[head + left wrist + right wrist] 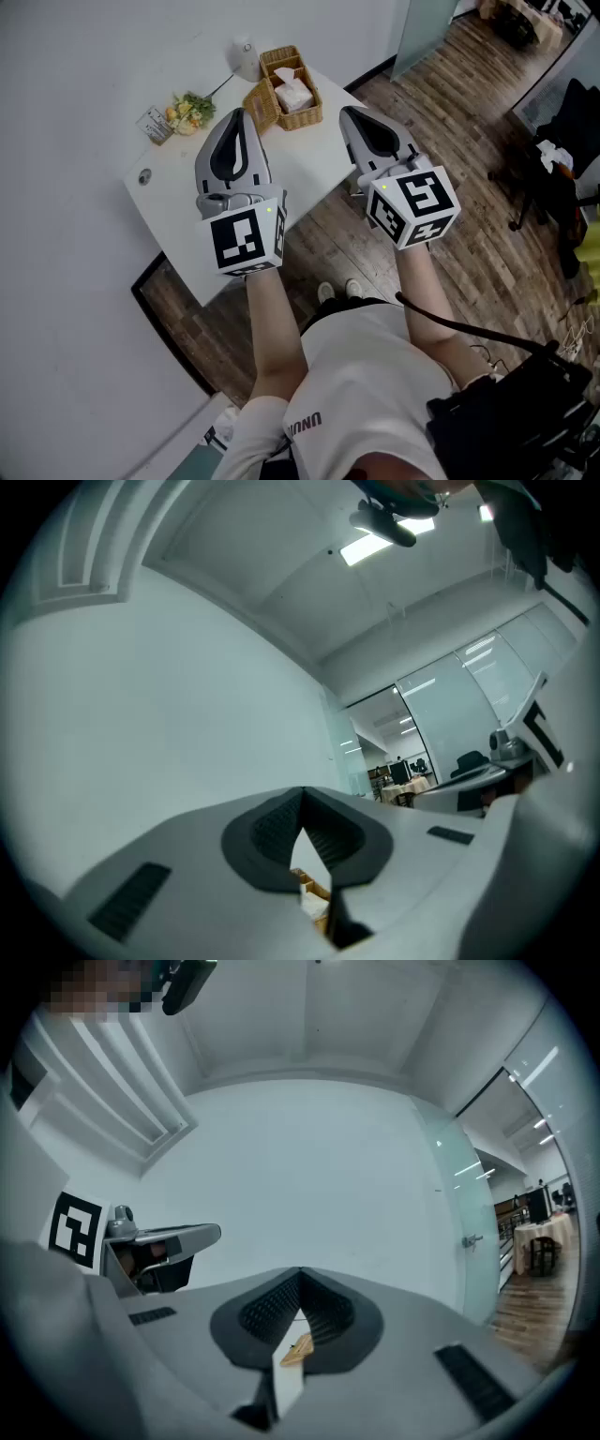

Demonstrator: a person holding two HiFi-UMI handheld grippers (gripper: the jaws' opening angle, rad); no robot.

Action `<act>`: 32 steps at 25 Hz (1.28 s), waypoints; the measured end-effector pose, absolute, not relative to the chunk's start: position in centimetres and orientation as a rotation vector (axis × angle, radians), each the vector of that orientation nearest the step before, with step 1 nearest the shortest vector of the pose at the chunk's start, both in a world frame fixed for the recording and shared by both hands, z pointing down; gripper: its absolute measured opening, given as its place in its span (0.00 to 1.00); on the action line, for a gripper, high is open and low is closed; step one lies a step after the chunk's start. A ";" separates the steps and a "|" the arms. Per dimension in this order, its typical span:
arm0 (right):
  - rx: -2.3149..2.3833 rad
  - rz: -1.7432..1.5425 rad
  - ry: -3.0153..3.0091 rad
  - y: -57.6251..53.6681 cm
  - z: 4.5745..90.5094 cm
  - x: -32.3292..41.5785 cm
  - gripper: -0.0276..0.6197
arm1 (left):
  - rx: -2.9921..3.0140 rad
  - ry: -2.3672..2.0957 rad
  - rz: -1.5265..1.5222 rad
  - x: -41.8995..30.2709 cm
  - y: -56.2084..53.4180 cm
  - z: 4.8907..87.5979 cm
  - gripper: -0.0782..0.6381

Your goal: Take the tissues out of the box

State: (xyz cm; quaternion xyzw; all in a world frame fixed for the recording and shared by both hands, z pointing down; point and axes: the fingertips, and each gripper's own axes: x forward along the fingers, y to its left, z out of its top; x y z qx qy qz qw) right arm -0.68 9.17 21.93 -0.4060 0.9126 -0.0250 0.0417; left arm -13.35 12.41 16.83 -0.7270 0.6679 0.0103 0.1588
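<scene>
Head view: the left tool (pixel 236 116) and the right tool (pixel 347 112) are held up side by side. Past them is a white table (pixel 173 206). The tissue box (pixel 294 97) sits in a woven basket (pixel 302 119) on the table, with a tissue (pixel 285 75) poking up.

Left gripper view: the left tool (pixel 302 797) is pressed together, with nothing in it.

Right gripper view: the right tool (pixel 300 1275) is pressed together too, holding nothing.

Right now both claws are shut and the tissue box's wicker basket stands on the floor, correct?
No: the head view shows the wicker basket holding the tissue box on the table, not the floor. The left claw and right claw are shut.
</scene>
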 end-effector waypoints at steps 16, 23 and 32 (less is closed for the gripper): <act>-1.260 -0.073 2.783 9.2 22.2 -0.9 0.07 | -2.074 1.919 0.008 -14.5 12.7 17.2 0.13; -1.280 -0.069 2.739 10.0 21.7 -1.4 0.07 | -2.104 1.912 0.007 -15.5 12.9 17.6 0.13; -1.326 -0.164 2.666 11.9 21.3 -1.7 0.07 | -2.177 1.881 0.060 -16.6 13.6 19.2 0.13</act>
